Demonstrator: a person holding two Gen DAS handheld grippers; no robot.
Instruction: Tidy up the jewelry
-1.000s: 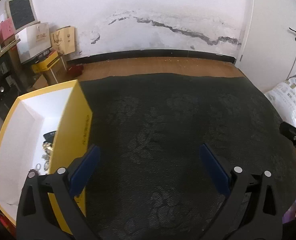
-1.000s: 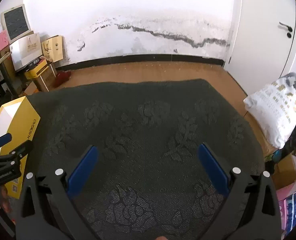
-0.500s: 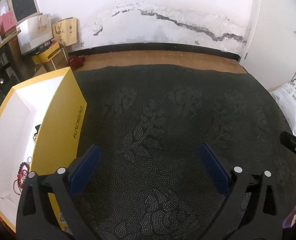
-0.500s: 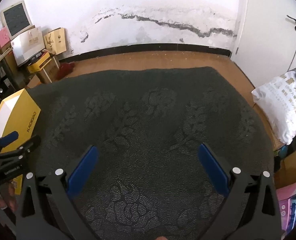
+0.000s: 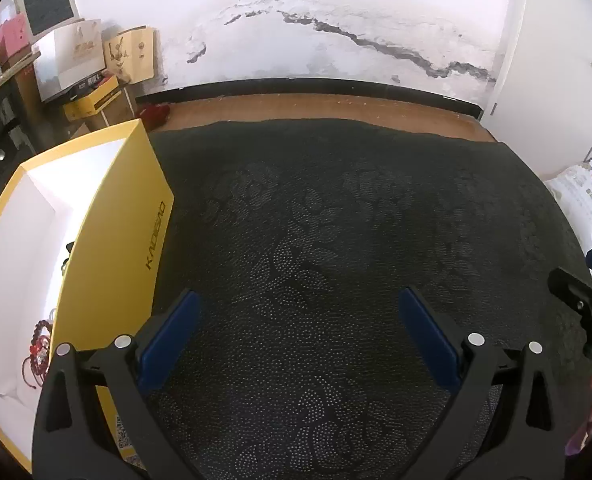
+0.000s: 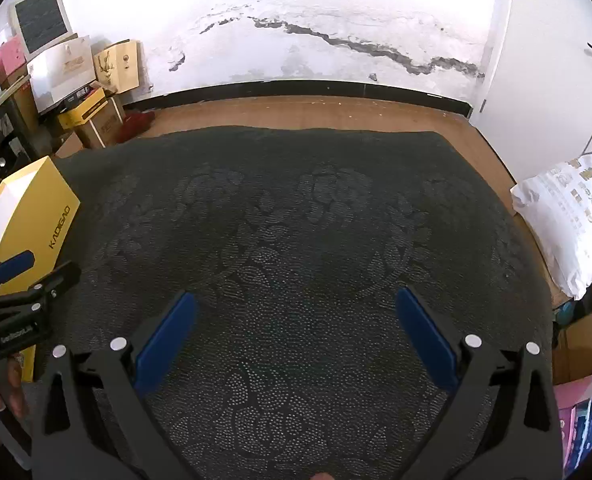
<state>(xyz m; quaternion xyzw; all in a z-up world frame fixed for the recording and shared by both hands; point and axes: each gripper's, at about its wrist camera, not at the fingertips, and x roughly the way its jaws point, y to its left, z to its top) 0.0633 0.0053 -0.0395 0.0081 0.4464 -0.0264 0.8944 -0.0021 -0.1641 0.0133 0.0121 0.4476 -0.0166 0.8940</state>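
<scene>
jewelry (image 5: 40,350) heaped in near left corner of open yellow box (image 5: 116,240), red beaded bracelet and cords on white lining, more pieces farther in, half hidden behind box wall. dark patterned cloth (image 5: 336,240) bare of anything to sort, so, by judgement, step in hand either last or between pieces: both tools idle over cloth, nothing left outside box in sight. left gripper (image 5: 298,334) spread wide, blue pads well apart, holding nothing, hanging just right of box wall. right gripper (image 6: 296,332) likewise wide open and empty, over middle of cloth, box (image 6: 24,216) far off to left. next move, if any remains, calling for left gripper to swing left over box rim and dip toward bracelet, closing gently on beads rather than loose cord; risk of snagging cord on rim. against a second ago: left view pulled back and turned right, more of box side with its lettering showing, less of box floor; right view tilted slightly, left gripper (image 6: 36,270) risen higher at left edge.
</scene>
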